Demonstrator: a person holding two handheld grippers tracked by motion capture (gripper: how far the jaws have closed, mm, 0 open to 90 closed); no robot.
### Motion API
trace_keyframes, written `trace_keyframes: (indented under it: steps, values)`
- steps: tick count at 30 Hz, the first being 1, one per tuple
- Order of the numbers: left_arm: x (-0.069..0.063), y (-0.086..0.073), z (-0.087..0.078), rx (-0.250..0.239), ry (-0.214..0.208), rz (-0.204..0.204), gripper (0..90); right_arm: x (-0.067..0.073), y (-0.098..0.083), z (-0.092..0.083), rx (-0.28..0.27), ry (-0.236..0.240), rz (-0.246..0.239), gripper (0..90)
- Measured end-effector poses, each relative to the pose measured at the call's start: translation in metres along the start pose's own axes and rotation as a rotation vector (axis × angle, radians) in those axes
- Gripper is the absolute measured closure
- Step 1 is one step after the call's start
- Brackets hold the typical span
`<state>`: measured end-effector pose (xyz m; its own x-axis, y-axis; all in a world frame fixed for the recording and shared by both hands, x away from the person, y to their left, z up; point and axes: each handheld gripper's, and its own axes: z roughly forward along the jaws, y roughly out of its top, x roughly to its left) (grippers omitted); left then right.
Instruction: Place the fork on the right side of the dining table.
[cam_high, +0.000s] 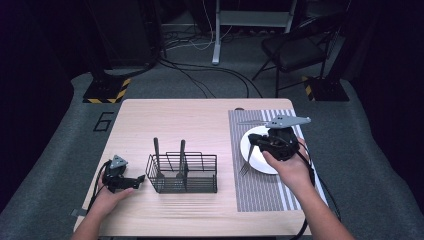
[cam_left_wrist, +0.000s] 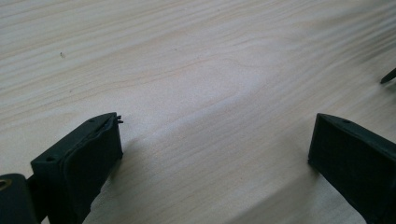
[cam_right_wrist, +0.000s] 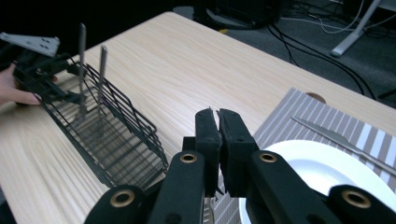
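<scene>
My right gripper (cam_high: 251, 140) hovers over the left rim of a white plate (cam_high: 256, 159). It is shut on the handle of a fork (cam_high: 245, 165), whose tines hang toward the striped placemat (cam_high: 260, 192). In the right gripper view the jaws (cam_right_wrist: 217, 113) are pressed together. A knife (cam_high: 253, 121) lies on the mat behind the plate (cam_right_wrist: 327, 168) and appears as a thin blade (cam_right_wrist: 337, 138). My left gripper (cam_high: 139, 181) rests on the wood beside the black wire basket (cam_high: 182, 174), jaws wide apart (cam_left_wrist: 217, 135) with nothing between them.
Two utensil handles (cam_high: 156, 154) (cam_high: 182, 153) stand upright in the basket (cam_right_wrist: 116, 135). A chair (cam_high: 295, 50), cables and stand feet sit on the floor beyond the table's far edge (cam_high: 200, 99).
</scene>
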<state>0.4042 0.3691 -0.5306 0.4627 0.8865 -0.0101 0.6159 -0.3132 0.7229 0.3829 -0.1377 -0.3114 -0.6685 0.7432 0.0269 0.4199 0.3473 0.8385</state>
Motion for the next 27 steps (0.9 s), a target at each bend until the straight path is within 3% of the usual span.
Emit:
trace_keyframes:
  steps: [13, 27]
  values:
    - [0.0, 0.0, 0.0, -0.001, 0.0, 0.0, 2.4, -0.007, -0.031, 0.014, 0.01, -0.045, 0.033, 86.7]
    - [0.0, 0.0, 0.0, -0.001, 0.0, 0.0, 2.4, -0.01, -0.047, 0.022, 0.013, -0.064, 0.068, 86.7]
